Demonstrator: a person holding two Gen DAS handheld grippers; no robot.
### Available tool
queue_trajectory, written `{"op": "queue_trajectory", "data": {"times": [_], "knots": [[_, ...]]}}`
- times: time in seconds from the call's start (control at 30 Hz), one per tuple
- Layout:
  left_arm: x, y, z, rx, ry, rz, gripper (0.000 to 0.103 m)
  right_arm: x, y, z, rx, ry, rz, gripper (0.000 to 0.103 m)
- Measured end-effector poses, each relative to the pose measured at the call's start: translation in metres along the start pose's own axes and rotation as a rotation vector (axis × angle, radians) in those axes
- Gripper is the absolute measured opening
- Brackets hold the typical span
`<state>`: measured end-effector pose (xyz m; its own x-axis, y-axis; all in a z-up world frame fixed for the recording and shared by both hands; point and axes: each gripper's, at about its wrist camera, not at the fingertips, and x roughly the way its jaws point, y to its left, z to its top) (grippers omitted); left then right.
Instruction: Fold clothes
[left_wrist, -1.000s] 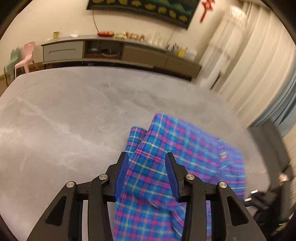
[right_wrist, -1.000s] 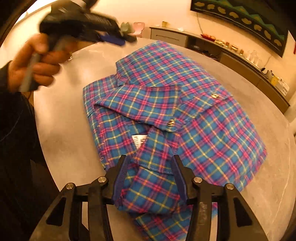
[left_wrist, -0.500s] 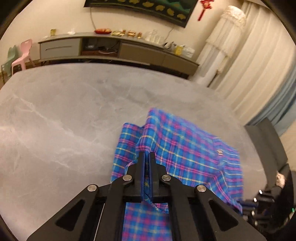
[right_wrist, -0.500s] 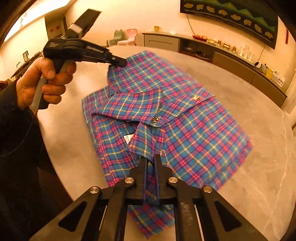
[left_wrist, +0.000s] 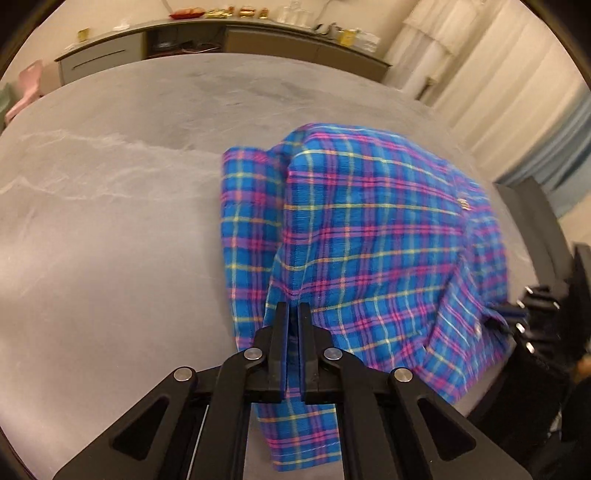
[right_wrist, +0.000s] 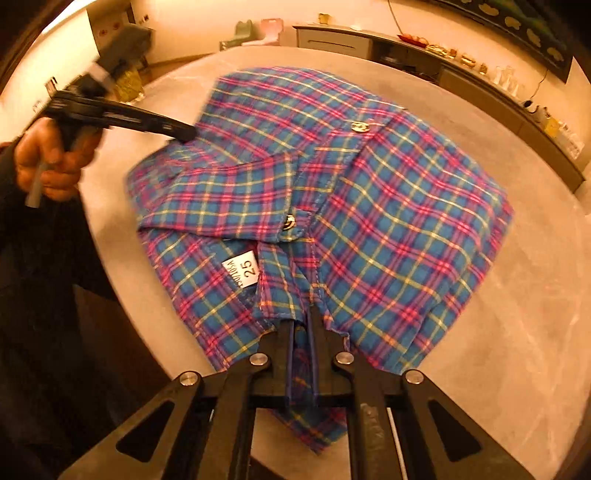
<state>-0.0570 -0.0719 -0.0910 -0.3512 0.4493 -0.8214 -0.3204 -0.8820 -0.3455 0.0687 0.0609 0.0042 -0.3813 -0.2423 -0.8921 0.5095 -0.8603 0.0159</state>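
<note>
A blue, pink and yellow plaid shirt (left_wrist: 369, 229) lies folded on the grey marble table (left_wrist: 110, 240). My left gripper (left_wrist: 293, 308) is shut on the shirt's near edge and lifts the cloth a little. In the right wrist view the shirt (right_wrist: 388, 206) shows its collar, buttons and a white size label (right_wrist: 242, 273). My right gripper (right_wrist: 301, 321) is shut on the shirt's collar end near the table's edge. The left gripper (right_wrist: 184, 133) also shows there, held in a hand at the shirt's far left corner.
A long low sideboard (left_wrist: 221, 37) with small items stands behind the table. Pale curtains (left_wrist: 498, 92) hang at the right. Pink and green small chairs (right_wrist: 262, 31) stand at the back. The table's rounded edge (right_wrist: 122, 306) runs close to my right gripper.
Both grippers closed on the shirt: open a second ago, shut half a second ago. Since then both have lifted and pulled the cloth, which has bunched and shifted.
</note>
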Motion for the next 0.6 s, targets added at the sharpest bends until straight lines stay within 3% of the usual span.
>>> {"op": "queue_trajectory", "data": {"times": [0.03,0.13,0.23,0.27,0.33,0.37,0.43,0.5,0.6], "knots": [[-0.007,0.001,0.003,-0.013,-0.023,-0.045,0.005,-0.001,-0.005,-0.001,0.003,0.008,-0.002,0.008],[-0.033,0.015,0.019,-0.086,-0.125,-0.183,0.023,-0.005,-0.015,-0.006,-0.016,0.036,-0.006,0.008],[-0.026,0.027,0.038,-0.146,-0.111,-0.234,0.034,-0.012,-0.021,-0.011,-0.041,0.051,-0.011,0.011],[-0.023,0.03,0.044,-0.165,-0.105,-0.249,0.034,-0.017,-0.023,-0.01,-0.043,0.048,-0.022,0.021],[0.009,0.033,0.051,-0.198,-0.007,-0.274,0.034,-0.031,-0.027,-0.005,-0.01,0.002,-0.071,0.038],[0.022,0.034,0.053,-0.219,0.031,-0.273,0.034,-0.039,-0.028,-0.001,0.007,-0.026,-0.091,0.04],[0.04,0.038,0.057,-0.275,0.053,-0.34,0.034,-0.056,-0.023,0.009,0.038,-0.112,-0.108,0.04],[0.048,0.042,0.064,-0.344,0.03,-0.46,0.034,-0.065,-0.013,0.021,0.048,-0.188,-0.103,0.04],[0.046,0.05,0.079,-0.386,-0.071,-0.516,0.035,-0.036,0.003,0.043,0.033,-0.191,-0.053,0.04]]}}
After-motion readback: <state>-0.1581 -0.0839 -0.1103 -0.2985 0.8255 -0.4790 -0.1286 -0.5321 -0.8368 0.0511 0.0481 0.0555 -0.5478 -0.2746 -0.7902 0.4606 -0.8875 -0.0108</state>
